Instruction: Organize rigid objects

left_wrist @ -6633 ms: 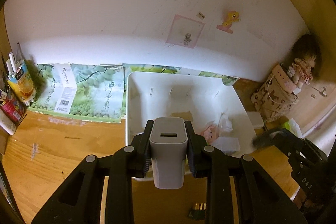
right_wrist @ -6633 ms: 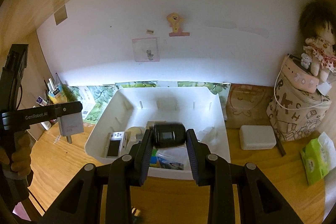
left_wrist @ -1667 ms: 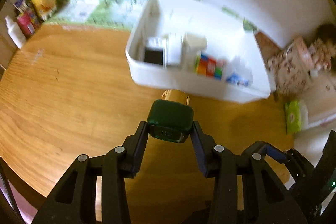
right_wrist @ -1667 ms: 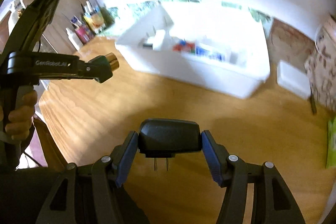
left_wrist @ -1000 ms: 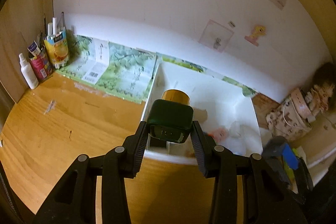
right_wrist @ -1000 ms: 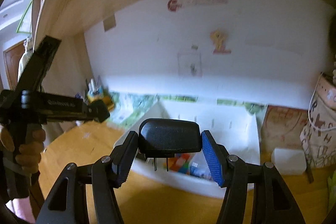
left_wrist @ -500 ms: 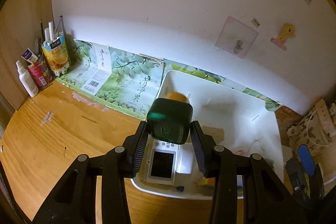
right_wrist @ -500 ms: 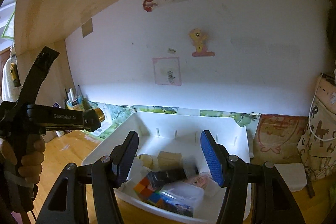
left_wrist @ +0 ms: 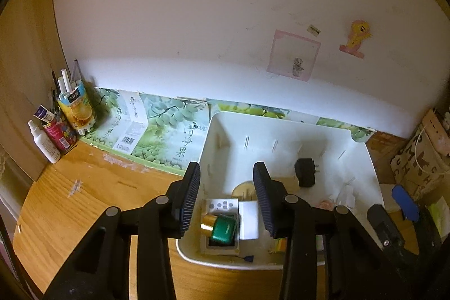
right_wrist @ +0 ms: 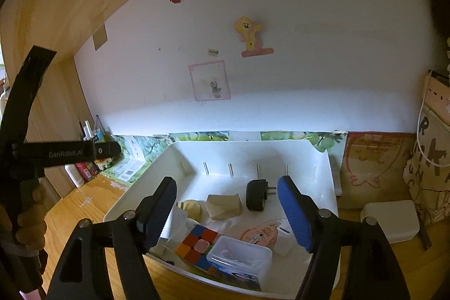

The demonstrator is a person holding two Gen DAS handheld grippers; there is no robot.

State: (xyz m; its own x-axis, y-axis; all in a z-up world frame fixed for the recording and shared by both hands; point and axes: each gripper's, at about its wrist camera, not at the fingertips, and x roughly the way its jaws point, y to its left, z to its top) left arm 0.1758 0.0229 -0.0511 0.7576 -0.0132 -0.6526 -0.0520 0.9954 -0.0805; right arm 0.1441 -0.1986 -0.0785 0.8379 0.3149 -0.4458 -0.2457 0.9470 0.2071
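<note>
White plastic bin (right_wrist: 323,176) on the wooden bench (left_wrist: 84,196) now holds both drops: green bottle w/ gold cap (left_wrist: 222,227) at its near-left corner, black plug adapter (right_wrist: 256,198) towards the far wall. Left claw (left_wrist: 226,197) is released, nothing between its pads. Right claw (right_wrist: 226,211) has just been opening, also empty. Looks like a between-items step; next move likely needs both to back out and find another loose piece. Cube (right_wrist: 197,246) and clear box (right_wrist: 239,257) crowd the near side.

Green bottle (left_wrist: 223,228) and black charger (right_wrist: 256,198) now lie in bin (right_wrist: 323,159).
</note>
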